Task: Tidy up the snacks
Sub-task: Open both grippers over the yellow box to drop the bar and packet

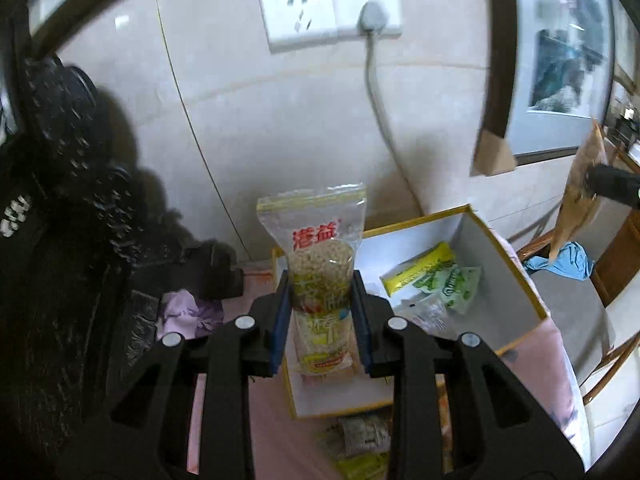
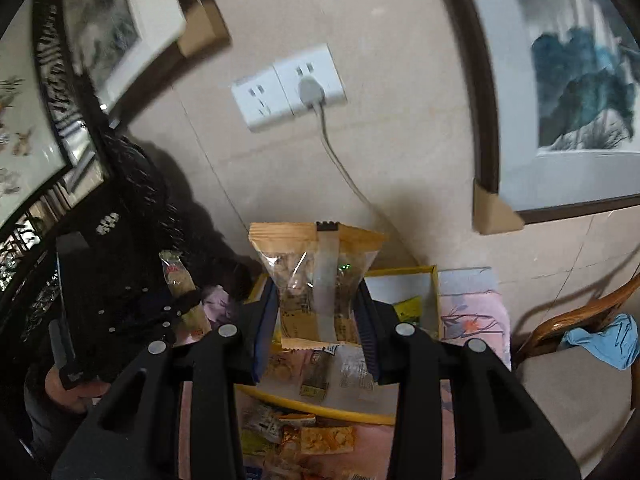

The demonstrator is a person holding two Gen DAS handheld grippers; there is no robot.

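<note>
Left hand-held gripper (image 1: 320, 316): clenched on upright clear bag (image 1: 318, 264) of pale pellets, red characters on front, held above near-left corner of box (image 1: 516, 264). Box: open, white inside, yellow-edged, set on pink cloth (image 1: 560, 364); holds yellow packet (image 1: 420, 270) and green-white packet (image 1: 456, 282) lying side by side. Right hand-held gripper (image 2: 316, 312): clenched on upright clear packet (image 2: 316, 272) with tan sealed top, held above box rim. Loose snacks (image 2: 316, 436) scattered on cloth, near side of box. Behind: wall socket (image 1: 330, 12) with grey plug (image 1: 372, 16) inserted.
</note>
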